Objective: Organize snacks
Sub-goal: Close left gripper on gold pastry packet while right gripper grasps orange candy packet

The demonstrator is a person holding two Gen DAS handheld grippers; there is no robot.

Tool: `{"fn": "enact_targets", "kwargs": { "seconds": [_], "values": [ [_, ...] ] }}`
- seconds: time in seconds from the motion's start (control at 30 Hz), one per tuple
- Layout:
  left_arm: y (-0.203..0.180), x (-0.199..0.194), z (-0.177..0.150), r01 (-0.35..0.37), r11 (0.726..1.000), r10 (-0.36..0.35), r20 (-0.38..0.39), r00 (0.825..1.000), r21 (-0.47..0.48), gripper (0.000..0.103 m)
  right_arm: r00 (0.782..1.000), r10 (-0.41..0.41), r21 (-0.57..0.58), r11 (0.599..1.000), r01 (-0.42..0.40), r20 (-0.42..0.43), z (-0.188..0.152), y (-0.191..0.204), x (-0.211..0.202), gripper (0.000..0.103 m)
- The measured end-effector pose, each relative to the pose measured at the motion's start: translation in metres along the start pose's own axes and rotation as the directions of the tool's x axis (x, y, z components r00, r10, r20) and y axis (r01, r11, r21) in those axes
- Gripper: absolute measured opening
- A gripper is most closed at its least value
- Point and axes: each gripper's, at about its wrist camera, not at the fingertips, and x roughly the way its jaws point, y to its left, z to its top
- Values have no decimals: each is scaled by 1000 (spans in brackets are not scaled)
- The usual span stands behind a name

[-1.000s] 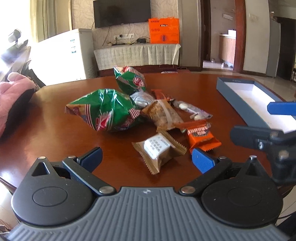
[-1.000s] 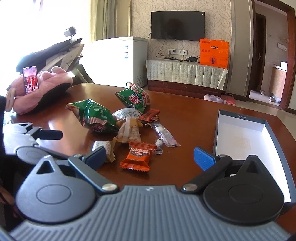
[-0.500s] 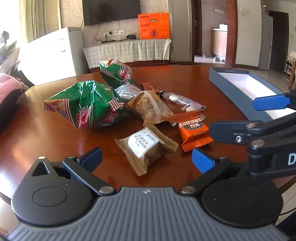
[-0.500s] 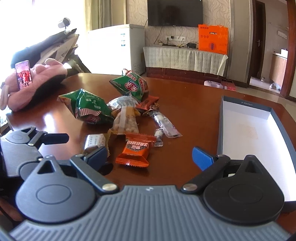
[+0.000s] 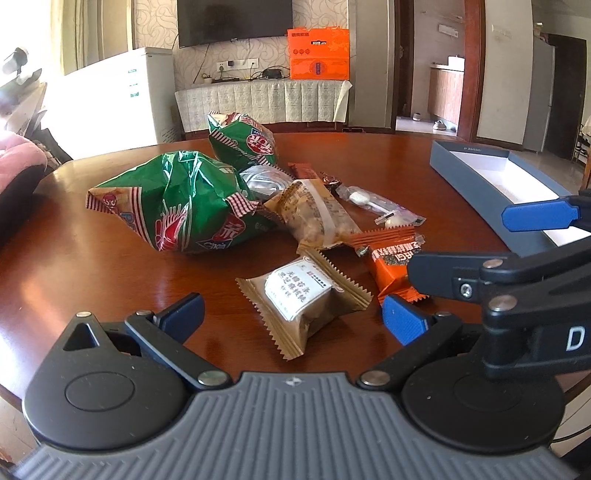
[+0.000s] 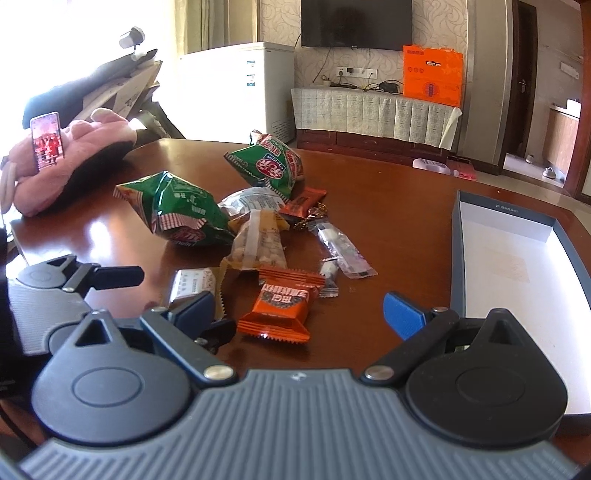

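- Both grippers moved closer to the snack pile since a second ago; left gripper (image 5: 291, 317) fingers spread around brown packet (image 5: 301, 297)
- Right gripper (image 6: 299, 312) spread before orange packet (image 6: 282, 306)
- Wooden table (image 6: 388, 192) – box (image 6: 511, 258) right, TV (image 6: 356, 24) behind

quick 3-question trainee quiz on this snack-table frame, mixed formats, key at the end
1. True or false: the grey-blue shallow box with the white inside already holds a snack.
2. Which packet lies between the open left tongs? A) small brown serrated-edge packet with a white label B) large crinkled green bag C) clear plastic sachet
3. Fill in: the flat orange foil packet lies in front of the open ____ tongs.

Key: 1 false; 2 A; 3 right.
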Motion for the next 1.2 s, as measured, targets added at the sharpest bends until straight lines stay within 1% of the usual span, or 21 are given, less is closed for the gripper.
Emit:
{"fn": "enact_targets", "kwargs": {
  "seconds": [0.23, 0.27, 0.3, 0.33, 0.37, 0.43, 0.63, 0.77, 0.87, 0.9, 0.93, 0.97, 1.0, 1.03, 1.1, 1.13, 1.2],
  "values": [
    [2, 2, -2, 25, 999, -24, 4, 1000, -25, 103, 1000, 5, 12, 1000, -5, -6, 0, -1, 3, 99],
    [2, 3, -2, 30, 999, -30, 2, 1000, -23, 100, 1000, 7, 10, 1000, -7, -7, 0, -1, 3, 98],
    [1, 3, -3, 36, 999, -36, -1, 999, -19, 90, 1000, 9, 8, 1000, -9, -8, 1, 0, 4, 97],
    [1, 5, -3, 51, 999, -52, -12, 999, -17, 85, 1000, 12, 6, 1000, -12, -11, 1, 0, 5, 94],
    [1, 5, -3, 56, 998, -56, -13, 998, -13, 83, 1000, 16, 6, 1000, -16, -14, 1, 0, 6, 91],
    [0, 6, -3, 56, 998, -56, -14, 998, -8, 83, 1000, 21, 6, 1000, -20, -22, 1, 1, 8, 89],
    [-2, 9, -3, 45, 999, -45, -14, 999, -5, 85, 999, 20, 7, 1000, -19, -38, 1, 3, 15, 89],
    [-1, 8, -4, 38, 999, -38, -14, 999, -11, 87, 999, 25, 32, 999, -24, -45, 3, 1, 21, 89],
    [-1, 9, -4, 42, 999, -42, -11, 999, -9, 87, 996, 41, 65, 997, -36, -74, 4, -2, 31, 89],
    [-2, 10, -4, 47, 999, -47, -10, 999, -6, 87, 995, 50, 74, 996, -43, -87, 4, -2, 35, 86],
    [-3, 10, -4, 53, 999, -53, -9, 999, -2, 87, 993, 56, 77, 996, -49, -100, 4, -2, 39, 75],
    [-3, 10, -5, 58, 998, -58, -7, 998, 2, 85, 992, 63, 77, 995, -55, -111, 4, -1, 42, 70],
    [-3, 9, -5, 63, 998, -63, -6, 998, 3, 85, 990, 67, 76, 995, -58, -121, 4, 0, 45, 68],
    [-3, 10, -5, 71, 997, -71, -5, 997, 6, 84, 989, 66, 71, 996, -57, -130, 4, 1, 47, 62],
    [-4, 9, -5, 83, 996, -83, -1, 997, 14, 78, 988, 68, 73, 996, -58, -136, 5, 2, 50, 61],
    [-4, 9, -5, 92, 996, -92, 1, 996, 17, 76, 988, 71, 73, 995, -62, -138, 5, 3, 50, 57],
    [-7, 9, -5, 106, 994, -106, 4, 994, 23, 69, 988, 70, 65, 996, -62, -140, 5, 3, 51, 57]
  ]
}}
